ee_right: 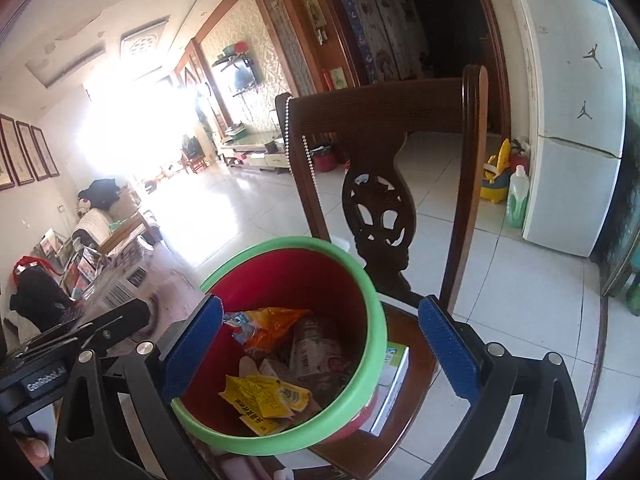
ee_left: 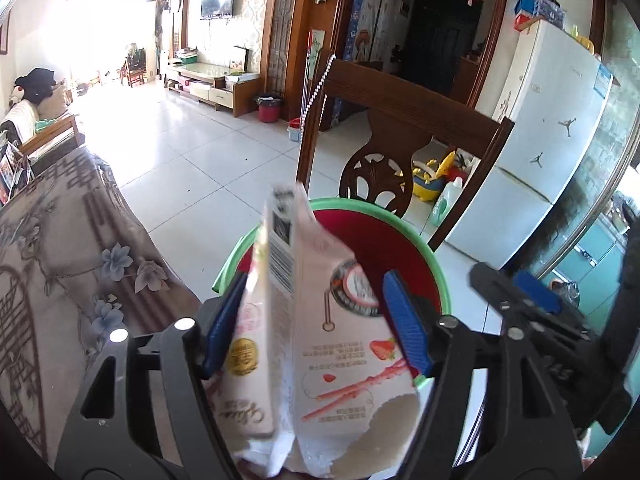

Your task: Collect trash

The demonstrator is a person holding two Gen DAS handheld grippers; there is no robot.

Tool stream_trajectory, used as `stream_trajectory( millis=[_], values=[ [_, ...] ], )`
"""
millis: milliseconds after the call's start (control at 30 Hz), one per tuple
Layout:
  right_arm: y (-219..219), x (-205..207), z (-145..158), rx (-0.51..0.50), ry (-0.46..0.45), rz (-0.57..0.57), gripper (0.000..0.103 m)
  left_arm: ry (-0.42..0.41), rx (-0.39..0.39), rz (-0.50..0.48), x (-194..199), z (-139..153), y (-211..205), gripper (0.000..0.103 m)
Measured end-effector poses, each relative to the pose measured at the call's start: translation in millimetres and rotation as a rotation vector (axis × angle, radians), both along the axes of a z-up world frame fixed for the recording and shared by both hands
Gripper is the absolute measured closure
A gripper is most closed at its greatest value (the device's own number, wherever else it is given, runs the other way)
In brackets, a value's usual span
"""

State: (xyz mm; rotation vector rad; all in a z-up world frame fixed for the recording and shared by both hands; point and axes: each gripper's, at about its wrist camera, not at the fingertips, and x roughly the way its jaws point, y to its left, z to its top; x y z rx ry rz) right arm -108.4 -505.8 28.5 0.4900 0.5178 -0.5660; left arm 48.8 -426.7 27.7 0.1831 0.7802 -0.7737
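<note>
While the fridge [ee_left: 548,152] stands white at the right of the tiled floor [ee_left: 192,152], a dark wooden chair [ee_right: 384,152] faces both cameras, its carved back upright behind the bin [ee_right: 344,276]. That bin, red with a green rim, sits on the chair seat, and a small green and white box [ee_right: 394,376] lies on the seat just beside it. A table under a flowered cloth [ee_left: 72,248] runs along the left of the left wrist view.

Over the bin's mouth hangs the left gripper [ee_left: 316,320], with a torn pink and white carton [ee_left: 316,312] standing between its blue fingers [ee_left: 404,320]. The carton's flattened side lies against the left pad, while the right pad sits at its printed face; whether both pads press on it I cannot tell, as the carton is blurred. The jaws stand fairly wide around it. Its ragged lower edge points back toward the camera and its top leans out over the red inside of the bin.

The right gripper [ee_right: 320,344] has its jaws spread wide with nothing between the pads; they straddle the bin's near rim, one finger [ee_right: 192,348] inside the left wall and the other outside to the right. Down in the bin lie an orange wrapper [ee_right: 268,328], a crumpled printed packet [ee_right: 316,356] and a yellow wrapper [ee_right: 264,400], heaped together on the bottom.
</note>
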Motion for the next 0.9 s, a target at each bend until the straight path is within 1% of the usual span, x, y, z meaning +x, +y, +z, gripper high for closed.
stream_trajectory(
  millis=[67, 133, 200, 267, 400, 467, 533, 567, 633, 700, 767, 833, 900],
  values=[
    [0.4, -3.1, 6.0, -0.021, -0.007, -0.006, 0.008, -0.007, 0.012, 0.004, 1.0, -1.2, 3.2, 0.016],
    [3.4, -3.4, 11.9, -0.032, -0.016, 0.000, 0.007, -0.039, 0.003, 0.022, -3.6, -0.7, 18.1, 0.012],
    [10.8, 1.4, 16.6, -0.017, -0.030, 0.042, 0.007, -0.049, -0.011, 0.053, -7.5, -2.5, 43.4, 0.008],
    [23.0, 10.2, 19.3, -0.001, -0.036, 0.108, 0.007, -0.054, -0.028, 0.105, -12.6, -7.2, 78.7, 0.005],
    [71.0, 35.6, 23.8, -0.019, -0.031, 0.252, 0.007, -0.054, -0.013, 0.247, -18.6, -16.7, 164.1, 0.005],
    [97.5, 47.4, 25.4, -0.018, -0.036, 0.319, 0.007, -0.060, -0.012, 0.327, -20.3, -16.4, 205.3, 0.005],
    [127.1, 57.9, 28.6, -0.021, -0.048, 0.390, 0.007, -0.073, -0.024, 0.390, -23.0, -14.2, 236.1, 0.005],
    [140.8, 61.1, 31.6, -0.028, -0.060, 0.420, 0.007, -0.096, -0.041, 0.437, -26.3, -11.8, 259.7, 0.005],
    [172.8, 63.7, 41.8, -0.055, -0.109, 0.485, 0.007, -0.146, -0.068, 0.501, -30.9, -8.0, 289.0, 0.005],
    [197.8, 59.6, 55.3, -0.088, -0.181, 0.513, 0.007, -0.194, -0.109, 0.536, -37.5, -6.2, 310.1, 0.005],
    [218.4, 48.6, 71.1, -0.130, -0.276, 0.493, 0.007, -0.235, -0.147, 0.566, -42.1, -6.6, 324.8, 0.005],
    [237.8, 38.6, 82.2, -0.185, -0.372, 0.431, 0.007, -0.265, -0.135, 0.612, -42.5, -2.2, 330.1, 0.005],
    [250.8, 30.6, 79.8, -0.232, -0.455, 0.403, 0.007, -0.308, -0.119, 0.651, -45.6, 6.0, 334.1, 0.005]
  ],
)
